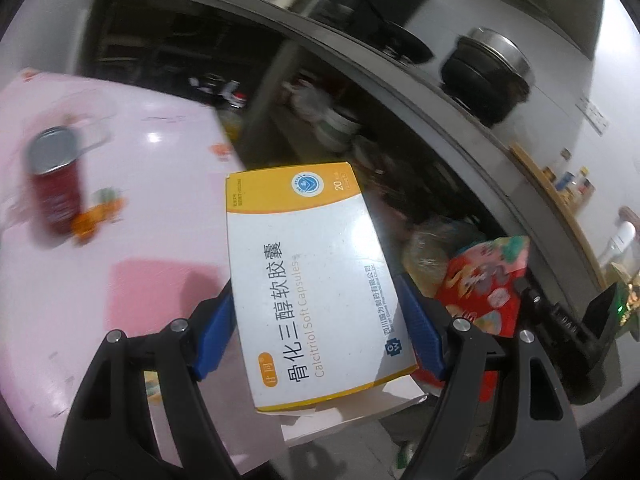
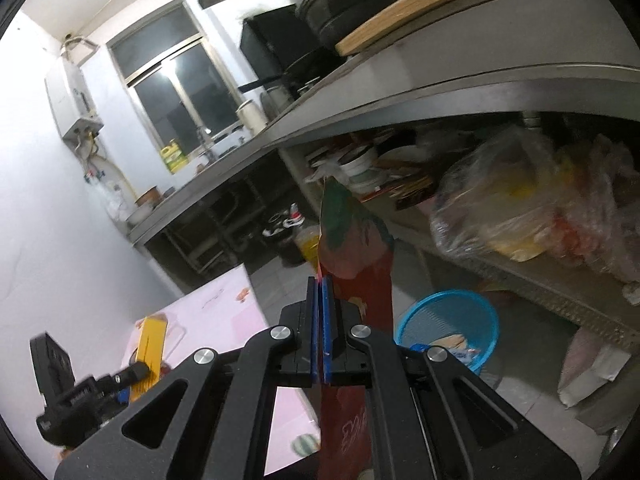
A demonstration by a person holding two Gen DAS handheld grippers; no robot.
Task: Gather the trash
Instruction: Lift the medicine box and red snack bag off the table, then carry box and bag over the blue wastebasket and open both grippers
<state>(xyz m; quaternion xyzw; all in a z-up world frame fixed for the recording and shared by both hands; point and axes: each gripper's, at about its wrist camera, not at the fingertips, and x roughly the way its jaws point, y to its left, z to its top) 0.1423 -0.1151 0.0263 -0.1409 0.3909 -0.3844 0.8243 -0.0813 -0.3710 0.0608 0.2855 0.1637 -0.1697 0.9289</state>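
Note:
My left gripper point(image 1: 316, 300) is shut on a white and yellow medicine box point(image 1: 308, 264), its blue pads point(image 1: 216, 332) pressing on the box's two long sides. The box hangs over the edge of the pink table point(image 1: 160, 168). My right gripper point(image 2: 320, 288) is shut on a flat red snack wrapper point(image 2: 352, 240) that stands up between its pads. The same wrapper point(image 1: 484, 280) shows to the right of the box in the left wrist view. A blue trash basket point(image 2: 448, 324) stands on the floor below and right of the right gripper, with scraps inside. A red can point(image 1: 56, 188) stands blurred on the table.
A steel counter point(image 2: 440, 92) runs across the room with a pot point(image 2: 344, 0) and a wooden board point(image 2: 440, 4) on top. The shelf under it holds bowls point(image 2: 360, 168) and a full plastic bag point(image 2: 520, 200). Another white bag point(image 2: 592, 368) lies on the tiled floor.

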